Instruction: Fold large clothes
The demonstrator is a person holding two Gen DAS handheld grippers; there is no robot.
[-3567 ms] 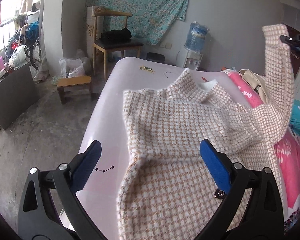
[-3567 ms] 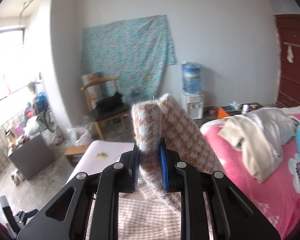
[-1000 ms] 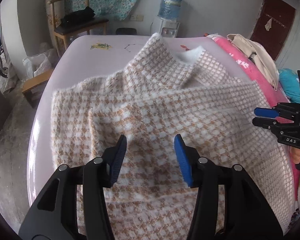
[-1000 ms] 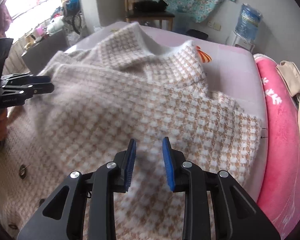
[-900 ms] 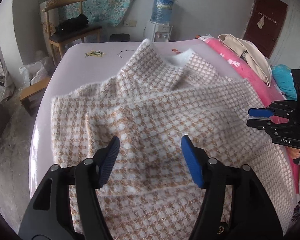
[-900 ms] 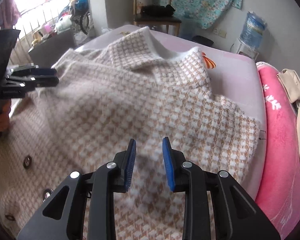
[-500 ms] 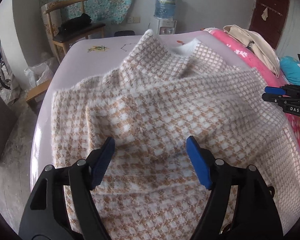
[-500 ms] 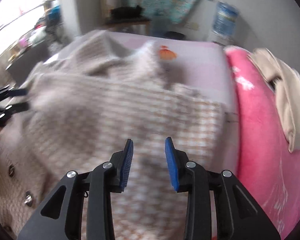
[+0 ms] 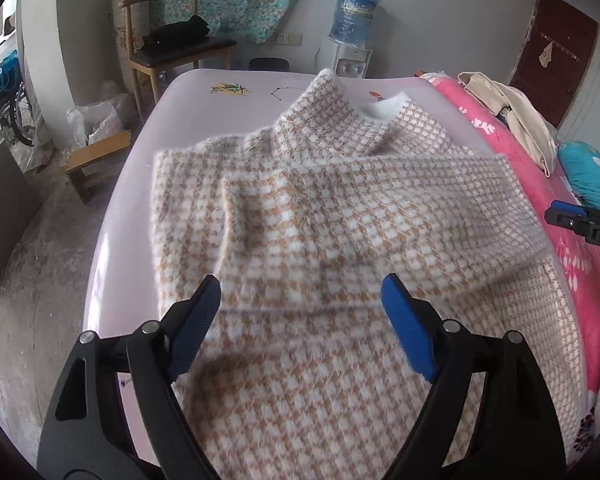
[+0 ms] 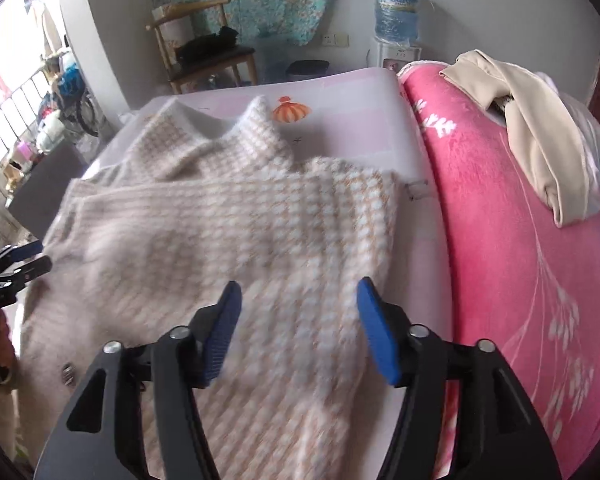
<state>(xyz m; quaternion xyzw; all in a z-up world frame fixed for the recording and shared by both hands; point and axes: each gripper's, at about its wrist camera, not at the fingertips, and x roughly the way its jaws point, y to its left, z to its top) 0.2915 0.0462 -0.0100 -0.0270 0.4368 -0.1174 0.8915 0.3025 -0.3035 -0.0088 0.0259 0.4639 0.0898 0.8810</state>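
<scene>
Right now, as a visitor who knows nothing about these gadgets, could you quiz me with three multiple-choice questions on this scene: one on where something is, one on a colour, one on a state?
1. Where does the checked coat lie?
A. on the wooden chair
B. spread on the pale table
C. on the floor

2. What colour are the pads on the gripper fingers?
A. blue
B. red
C. yellow

3. How do the sleeves lie?
A. hanging off the edge
B. rolled up
C. folded across the coat's body

Answers:
1 B, the coat covers the pale table, collar toward the far end.
2 A, blue pads show on the left gripper and the right gripper.
3 C, both sleeves cross the chest below the collar.
</scene>
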